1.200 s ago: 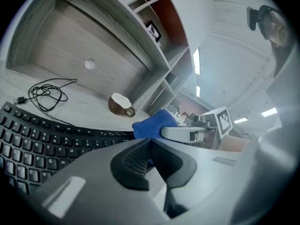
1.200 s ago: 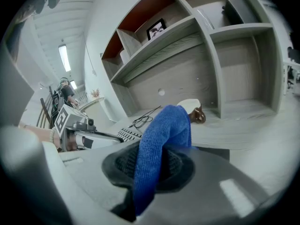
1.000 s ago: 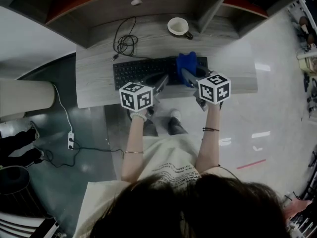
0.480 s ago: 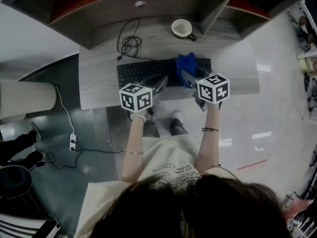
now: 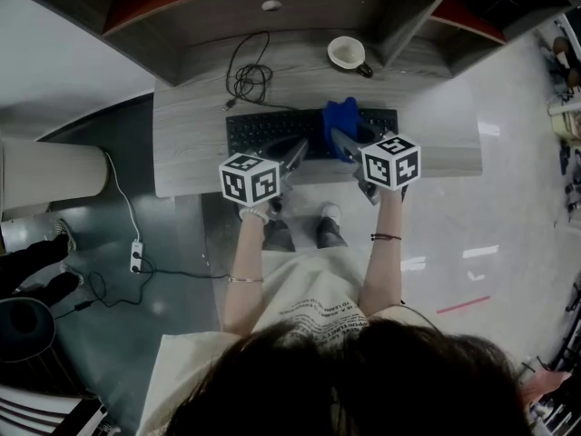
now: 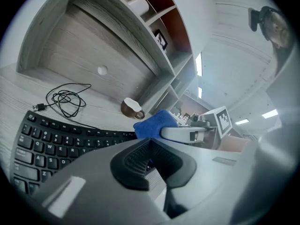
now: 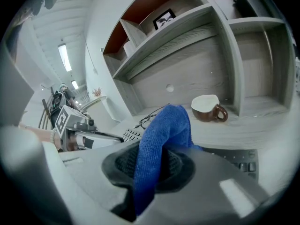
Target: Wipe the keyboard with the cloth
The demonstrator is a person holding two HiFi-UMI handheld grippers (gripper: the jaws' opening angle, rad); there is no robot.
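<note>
— Where do things stand?
— Left gripper (image 5: pixel 293 150) sits at the keyboard's (image 5: pixel 263 131) front edge, fingers together, empty. Right gripper (image 5: pixel 345 142) has its fingers clamped on the blue cloth (image 5: pixel 340 114), over the keyboard's right half.
— Next?
— Wiping, likely: drag the cloth across the keys.

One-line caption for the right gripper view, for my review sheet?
Right hand-held gripper shut on a blue cloth at the keyboard, mug beyond.

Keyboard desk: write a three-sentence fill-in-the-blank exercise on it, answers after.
The right tool is shut on a blue ____.
The left tool is shut, with ____ between its jaws.
The mug stands on the desk beyond the black ____.
Missing words: cloth; nothing; keyboard.
</note>
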